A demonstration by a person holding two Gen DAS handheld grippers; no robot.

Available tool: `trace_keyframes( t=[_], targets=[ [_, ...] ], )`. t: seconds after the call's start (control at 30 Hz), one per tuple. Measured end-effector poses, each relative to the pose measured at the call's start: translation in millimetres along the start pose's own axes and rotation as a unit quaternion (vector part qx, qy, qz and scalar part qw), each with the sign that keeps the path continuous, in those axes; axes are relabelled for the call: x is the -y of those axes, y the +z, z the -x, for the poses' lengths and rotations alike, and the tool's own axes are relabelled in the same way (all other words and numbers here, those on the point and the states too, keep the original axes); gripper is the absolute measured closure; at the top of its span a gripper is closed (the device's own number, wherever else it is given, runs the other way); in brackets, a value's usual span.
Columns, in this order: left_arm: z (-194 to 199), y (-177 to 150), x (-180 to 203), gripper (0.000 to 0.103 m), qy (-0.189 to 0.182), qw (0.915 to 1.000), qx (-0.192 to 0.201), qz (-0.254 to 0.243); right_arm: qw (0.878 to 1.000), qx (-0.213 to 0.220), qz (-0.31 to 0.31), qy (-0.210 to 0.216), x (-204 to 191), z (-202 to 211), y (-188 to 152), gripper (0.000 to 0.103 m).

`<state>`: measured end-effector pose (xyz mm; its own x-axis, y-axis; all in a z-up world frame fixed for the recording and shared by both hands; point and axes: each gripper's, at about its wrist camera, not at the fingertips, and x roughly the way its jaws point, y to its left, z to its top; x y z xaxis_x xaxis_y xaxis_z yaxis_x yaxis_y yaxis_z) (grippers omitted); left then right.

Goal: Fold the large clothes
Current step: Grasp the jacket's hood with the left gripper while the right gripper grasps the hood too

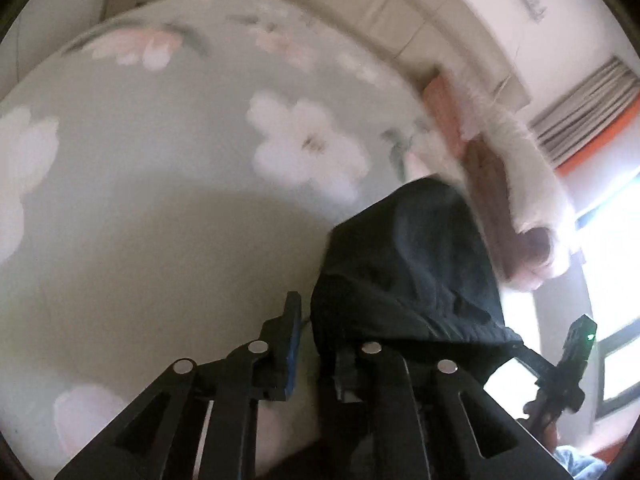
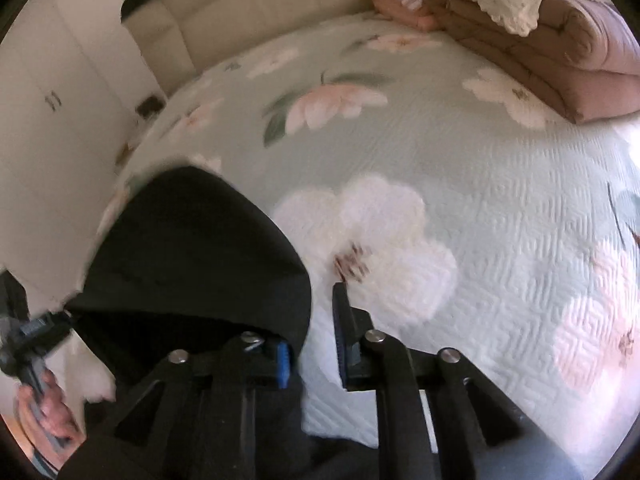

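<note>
A black garment [image 1: 404, 272] hangs in the air between my two grippers, above a bed with a pale green floral bedspread [image 1: 160, 200]. In the left wrist view it drapes over the right finger of my left gripper [image 1: 316, 344]; the jaws stand a little apart with cloth at the right one. In the right wrist view the garment [image 2: 192, 264] drapes over the left finger of my right gripper [image 2: 310, 340], whose jaws also stand apart. Whether either gripper pinches the cloth is hidden. The other gripper and hand show at each view's edge.
The bedspread [image 2: 460, 184] fills most of both views. A folded pink quilt [image 2: 560, 64] under a cream lace cloth lies at the bed's far right. A cream headboard [image 2: 260, 4] and white wardrobe [image 2: 60, 120] stand behind. A bright window [image 1: 612, 280] is at right.
</note>
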<state>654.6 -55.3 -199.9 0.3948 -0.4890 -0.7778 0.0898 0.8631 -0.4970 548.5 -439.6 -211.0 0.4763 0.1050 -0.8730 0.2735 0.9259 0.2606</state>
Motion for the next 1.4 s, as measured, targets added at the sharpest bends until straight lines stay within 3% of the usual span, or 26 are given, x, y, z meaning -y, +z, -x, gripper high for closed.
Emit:
trace_keyframes(
  t=[0.07,0.17,0.33,0.4,0.5,0.57,0.63,0.67,0.8,0.87,0.93,1.07,1.13,1.2,1.27,1.33,1.4],
  targets=[
    [-43.5,-9.3,-14.1,0.086,0.045,0.9973,-0.058,0.001,0.998,-0.058,-0.006,-0.006,4.1,-40.8,-10.2,0.086],
    [-32.1,-9.5,-10.5,0.086,0.029,0.9987,-0.038,-0.016,0.999,-0.045,0.017,-0.017,-3.6,-29.1,-4.9,0.085],
    [28.5,-29.2,-2.2,0.083,0.005,0.9972,-0.007,-0.075,0.998,-0.024,0.057,-0.007,-11.2,26.2,-14.6,0.070],
    [60.3,-35.7,4.2,0.082,0.010,0.9939,0.006,-0.110,0.998,-0.005,0.070,0.002,-13.6,54.6,-14.6,0.048],
    [89.2,-17.4,26.3,0.079,-0.002,0.9888,0.041,-0.143,0.995,0.045,0.084,0.015,-27.5,90.1,-0.4,0.034],
    [92.1,-1.0,47.1,0.072,-0.014,0.9867,0.055,-0.152,0.993,0.061,0.094,0.026,-43.6,93.2,15.2,0.034],
    [74.7,15.3,68.0,0.061,-0.024,0.9858,0.058,-0.156,0.993,0.054,0.106,0.015,-58.6,73.6,28.3,0.034],
    [60.3,19.3,73.3,0.060,-0.028,0.9862,0.049,-0.155,0.993,0.045,0.108,0.005,-64.6,56.8,32.0,0.034],
    [-5.4,9.4,68.7,0.060,-0.025,0.9885,-0.038,-0.144,0.996,-0.039,0.083,0.021,-57.6,-7.9,22.9,0.037],
    [-26.6,-8.7,55.8,0.060,-0.006,0.9869,-0.072,-0.144,0.994,-0.078,0.077,0.010,-44.3,-34.4,3.3,0.039],
    [-42.7,-21.5,37.7,0.060,-0.010,0.9880,-0.094,-0.122,0.993,-0.076,0.094,0.000,-41.1,-44.4,-6.0,0.039],
    [-31.3,-14.7,26.2,0.060,-0.043,0.9908,-0.078,-0.102,0.989,-0.077,0.130,-0.006,-48.8,-36.1,1.4,0.034],
    [2.4,-8.8,33.1,0.060,-0.077,0.9892,-0.020,-0.123,0.987,-0.053,0.152,0.023,-49.0,-16.7,7.0,0.034],
    [40.5,1.4,38.9,0.053,-0.125,0.9808,0.031,-0.146,0.983,-0.015,0.175,0.053,-47.4,6.7,15.5,0.034],
    [61.0,18.0,42.3,0.014,-0.130,0.9762,0.060,-0.164,0.979,0.004,0.198,0.047,-47.1,14.5,30.8,0.030],
    [59.6,33.5,39.3,0.012,-0.132,0.9755,0.048,-0.170,0.978,-0.012,0.196,0.065,-42.0,3.9,45.1,0.027],
    [42.3,46.6,31.2,0.012,-0.113,0.9799,0.018,-0.163,0.981,-0.036,0.170,0.089,-29.7,-13.8,58.8,0.027]
  ],
)
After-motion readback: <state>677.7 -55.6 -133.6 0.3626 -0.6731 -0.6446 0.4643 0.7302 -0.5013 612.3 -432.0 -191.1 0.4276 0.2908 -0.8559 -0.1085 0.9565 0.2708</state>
